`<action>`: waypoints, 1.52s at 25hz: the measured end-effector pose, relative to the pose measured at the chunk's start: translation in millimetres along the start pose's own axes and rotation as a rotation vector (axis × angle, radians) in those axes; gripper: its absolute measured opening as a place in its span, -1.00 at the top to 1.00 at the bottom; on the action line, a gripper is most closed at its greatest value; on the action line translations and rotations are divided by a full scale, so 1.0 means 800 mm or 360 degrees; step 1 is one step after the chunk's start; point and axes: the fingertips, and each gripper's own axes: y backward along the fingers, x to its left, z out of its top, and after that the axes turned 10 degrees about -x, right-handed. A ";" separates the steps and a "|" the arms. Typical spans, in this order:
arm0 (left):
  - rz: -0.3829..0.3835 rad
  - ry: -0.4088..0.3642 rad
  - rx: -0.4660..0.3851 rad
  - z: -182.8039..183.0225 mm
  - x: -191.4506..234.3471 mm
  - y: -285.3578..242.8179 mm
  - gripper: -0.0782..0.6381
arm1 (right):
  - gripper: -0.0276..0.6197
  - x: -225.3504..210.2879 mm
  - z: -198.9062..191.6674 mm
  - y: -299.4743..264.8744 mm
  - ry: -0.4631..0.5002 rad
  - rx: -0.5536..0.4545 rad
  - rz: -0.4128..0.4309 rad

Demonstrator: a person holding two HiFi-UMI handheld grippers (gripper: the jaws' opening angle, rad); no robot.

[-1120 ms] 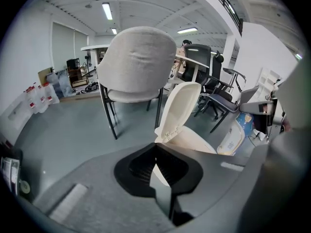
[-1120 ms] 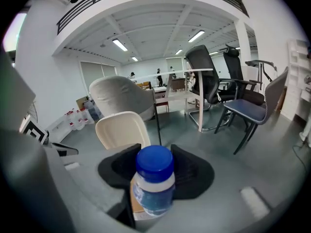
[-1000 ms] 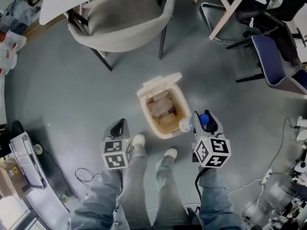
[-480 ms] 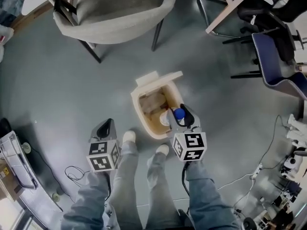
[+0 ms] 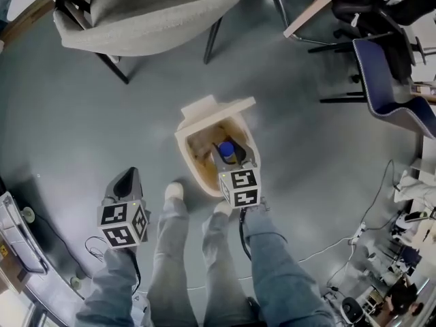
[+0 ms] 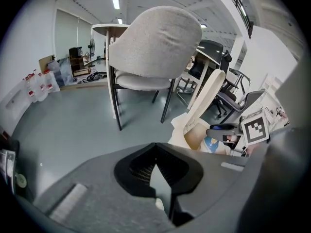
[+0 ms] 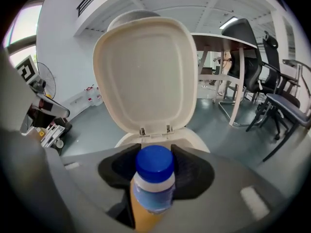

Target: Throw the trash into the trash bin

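Observation:
A cream trash bin (image 5: 193,170) stands on the grey floor with its lid (image 5: 214,107) flipped open and trash inside. My right gripper (image 5: 227,157) hangs over the bin's opening, shut on an upright plastic bottle (image 5: 227,149) with a blue cap. In the right gripper view the bottle (image 7: 154,165) sits between the jaws of the right gripper (image 7: 155,177), facing the raised lid (image 7: 146,72). My left gripper (image 5: 127,178) is off to the bin's left above bare floor, shut and empty. The left gripper view shows this left gripper (image 6: 158,174) with the bin (image 6: 193,134) at its right.
A grey upholstered chair (image 5: 136,12) stands behind the bin, and a blue chair (image 5: 392,90) with table legs at the far right. The person's legs and shoes (image 5: 175,191) are just in front of the bin. Cables (image 5: 340,247) trail on the floor at right.
My right gripper has carried the bottle left and downward, from beside the bin's right rim to over its opening. The left gripper drifted a little lower and leftward.

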 end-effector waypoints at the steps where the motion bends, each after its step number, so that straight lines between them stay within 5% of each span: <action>1: 0.0005 0.0004 0.0001 -0.002 0.003 0.001 0.76 | 0.31 0.000 -0.004 -0.005 0.0020 0.0013 0.0002; 13: 0.0051 0.0071 -0.0005 -0.015 0.009 0.007 0.76 | 0.12 0.015 0.002 -0.015 0.0128 0.0046 0.0137; 25: 0.0013 0.0058 -0.0038 -0.016 -0.034 0.010 0.76 | 0.16 -0.007 0.007 0.040 0.0073 -0.0005 0.0075; 38: -0.0051 0.0057 -0.0284 0.121 -0.135 0.096 0.76 | 0.82 -0.026 0.139 0.216 -0.0212 -0.0192 -0.0134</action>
